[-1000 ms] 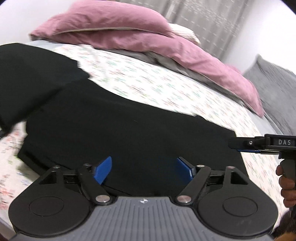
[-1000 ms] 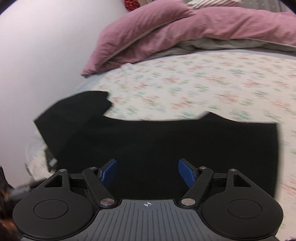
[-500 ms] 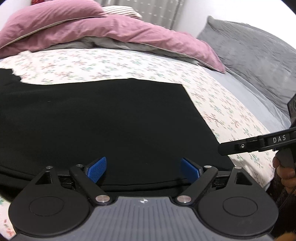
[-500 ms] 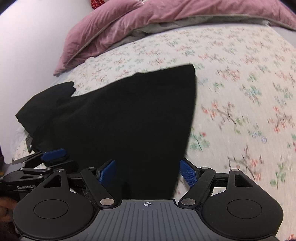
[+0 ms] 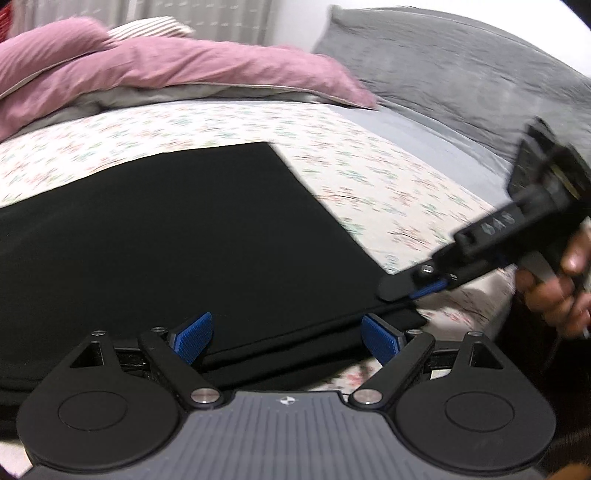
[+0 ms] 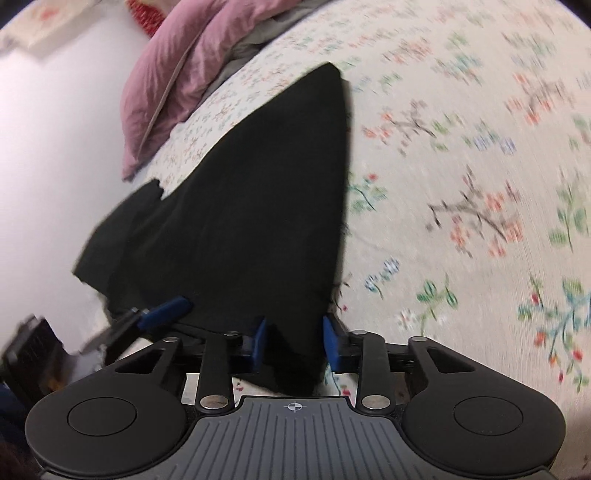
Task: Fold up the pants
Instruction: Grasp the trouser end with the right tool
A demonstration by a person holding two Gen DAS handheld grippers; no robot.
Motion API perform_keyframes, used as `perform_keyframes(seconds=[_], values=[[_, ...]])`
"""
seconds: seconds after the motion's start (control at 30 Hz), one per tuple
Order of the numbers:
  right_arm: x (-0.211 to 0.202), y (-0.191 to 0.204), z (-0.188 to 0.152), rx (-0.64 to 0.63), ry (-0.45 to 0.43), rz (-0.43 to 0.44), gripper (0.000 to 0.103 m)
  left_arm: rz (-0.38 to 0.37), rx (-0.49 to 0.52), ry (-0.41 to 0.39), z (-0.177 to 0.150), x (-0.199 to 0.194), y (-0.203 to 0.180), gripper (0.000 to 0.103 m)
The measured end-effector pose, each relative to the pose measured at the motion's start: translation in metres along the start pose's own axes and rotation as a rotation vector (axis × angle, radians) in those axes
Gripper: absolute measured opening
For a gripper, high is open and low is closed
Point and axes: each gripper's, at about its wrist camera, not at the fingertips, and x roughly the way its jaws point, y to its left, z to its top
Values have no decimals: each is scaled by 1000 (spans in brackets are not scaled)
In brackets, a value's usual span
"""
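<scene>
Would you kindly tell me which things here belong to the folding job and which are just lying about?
Job: pants, left gripper, right gripper, bedsheet.
Lying about: pink duvet, grey pillow, striped pillow.

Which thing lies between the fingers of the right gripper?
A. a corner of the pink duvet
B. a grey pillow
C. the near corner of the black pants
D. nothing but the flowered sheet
C: in the right wrist view the right gripper has its blue fingers on either side of the near corner of the black pants, which lie flat on the flowered sheet.
</scene>
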Motion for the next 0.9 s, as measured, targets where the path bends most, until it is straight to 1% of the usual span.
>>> perform_keyframes(seconds=[0.13, 0.2, 0.23, 0.3, 0.43, 0.47, 0.5, 0.53, 0.63, 0.7, 0.73, 0.83, 0.87, 0.9], values=[[-2, -10, 2, 55, 30, 41, 24, -54, 79, -9, -1, 1, -15, 94], [-6, -12, 4, 76, 38, 61, 24, -66, 114, -13, -1, 3, -23, 94], [-7, -11, 5, 73, 45, 50, 24, -67, 132, -13, 0, 5, -26, 94], [-8, -7, 5, 37, 46, 34, 27, -75, 159, -17, 0, 7, -31, 94], [-2, -9, 6, 64, 55, 44, 27, -98, 188, -23, 1, 12, -39, 94], [-1, -11, 6, 72, 59, 53, 24, -96, 198, -29, 1, 11, -40, 94], [-1, -14, 7, 89, 61, 74, 17, -89, 212, -41, 1, 11, -43, 92], [-2, -16, 8, 104, 58, 103, 15, -90, 221, -56, 2, 11, -45, 90], [-14, -14, 12, 105, 29, 174, 13, -95, 228, -106, 6, 9, -50, 87], [-19, -8, 18, 96, 20, 198, 13, -86, 235, -121, 10, 12, -55, 83], [-21, -4, 22, 89, 20, 204, 13, -70, 242, -126, 12, 15, -58, 82], [-19, 7, 31, 64, 27, 211, 13, 21, 262, -120, 17, 27, -63, 68], [-18, 10, 34, 56, 31, 213, 13, 58, 263, -112, 19, 32, -64, 54], [-17, 12, 36, 49, 36, 214, 14, 88, 260, -99, 20, 35, -65, 37]])
